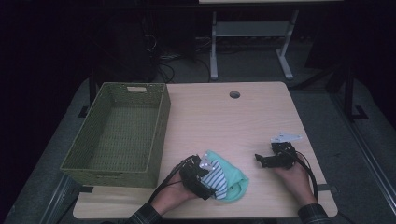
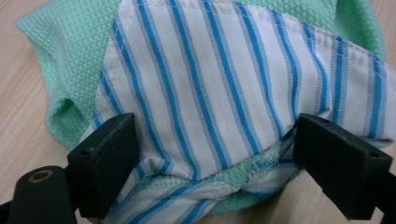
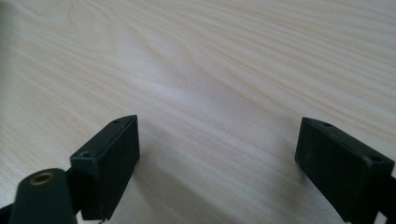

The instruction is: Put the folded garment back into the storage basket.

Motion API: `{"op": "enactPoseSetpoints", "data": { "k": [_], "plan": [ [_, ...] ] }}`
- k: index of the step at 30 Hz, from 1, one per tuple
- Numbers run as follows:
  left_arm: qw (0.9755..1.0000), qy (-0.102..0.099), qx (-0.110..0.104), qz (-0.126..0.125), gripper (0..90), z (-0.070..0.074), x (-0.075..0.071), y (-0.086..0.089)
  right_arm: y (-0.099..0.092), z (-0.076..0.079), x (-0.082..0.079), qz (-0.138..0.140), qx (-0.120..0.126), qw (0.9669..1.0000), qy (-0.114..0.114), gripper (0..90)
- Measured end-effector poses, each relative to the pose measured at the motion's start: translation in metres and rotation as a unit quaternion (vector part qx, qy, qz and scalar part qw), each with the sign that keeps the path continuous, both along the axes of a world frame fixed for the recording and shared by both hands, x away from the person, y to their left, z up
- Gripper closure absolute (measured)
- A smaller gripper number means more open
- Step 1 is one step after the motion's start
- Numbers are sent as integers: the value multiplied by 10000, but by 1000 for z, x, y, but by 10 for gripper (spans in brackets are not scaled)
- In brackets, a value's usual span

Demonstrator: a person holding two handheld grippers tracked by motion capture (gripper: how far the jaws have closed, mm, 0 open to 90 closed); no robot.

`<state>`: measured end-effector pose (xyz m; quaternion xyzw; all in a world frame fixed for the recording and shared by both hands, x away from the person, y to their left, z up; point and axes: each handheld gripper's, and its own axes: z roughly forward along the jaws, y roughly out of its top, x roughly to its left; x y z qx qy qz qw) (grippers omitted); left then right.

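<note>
Left gripper [image 2: 210, 154] jaws wide, straddling the striped cloth [image 2: 224, 79] bunched on a green cloth [image 2: 60, 51] at the tabletop's [image 1: 224, 116] near edge, not pinching yet. Right gripper [image 3: 215, 158] wide, empty, over bare wood. Grasp step; next, close on the cloth, likely lift toward the basket [image 1: 159, 121].

In the high view we lose both forearms at the bottom edge, and the left gripper [image 1: 200, 178] covers part of the striped cloth [image 1: 218, 179] lying on the green cloth [image 1: 232, 179]. In the left gripper view the green cloth [image 2: 65, 51] runs off the top edge (its far side is out of frame), and the striped cloth [image 2: 210, 79] hides its middle. We cannot tell what garments these are, and the room beyond the table [image 1: 243, 116] is too dark to read.
</note>
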<state>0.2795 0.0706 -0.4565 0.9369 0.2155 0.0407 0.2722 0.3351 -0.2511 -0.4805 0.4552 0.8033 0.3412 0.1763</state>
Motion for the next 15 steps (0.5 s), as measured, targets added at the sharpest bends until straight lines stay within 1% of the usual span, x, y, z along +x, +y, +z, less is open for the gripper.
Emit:
{"op": "enactPoseSetpoints", "data": {
  "k": [1,6,8,10,12,15],
  "plan": [
    [10000,-11,-3,11,130,0,0,0,-1,-1,0,-13,23,10000,-43,109],
    [10000,4,65,61,147,1,0,-1,-1,-2,1,-23,30,10000,-43,105],
    [9999,0,97,61,178,3,2,-1,-1,-2,1,-27,29,10000,-44,105],
    [9999,15,57,104,237,4,4,0,-1,-2,1,-34,30,10000,-45,105],
    [9999,12,37,118,318,5,6,2,-1,-2,1,-41,30,10000,-49,105],
    [9999,28,-51,115,475,6,11,5,-1,-2,1,-47,29,10000,-47,105]
  ]
}}
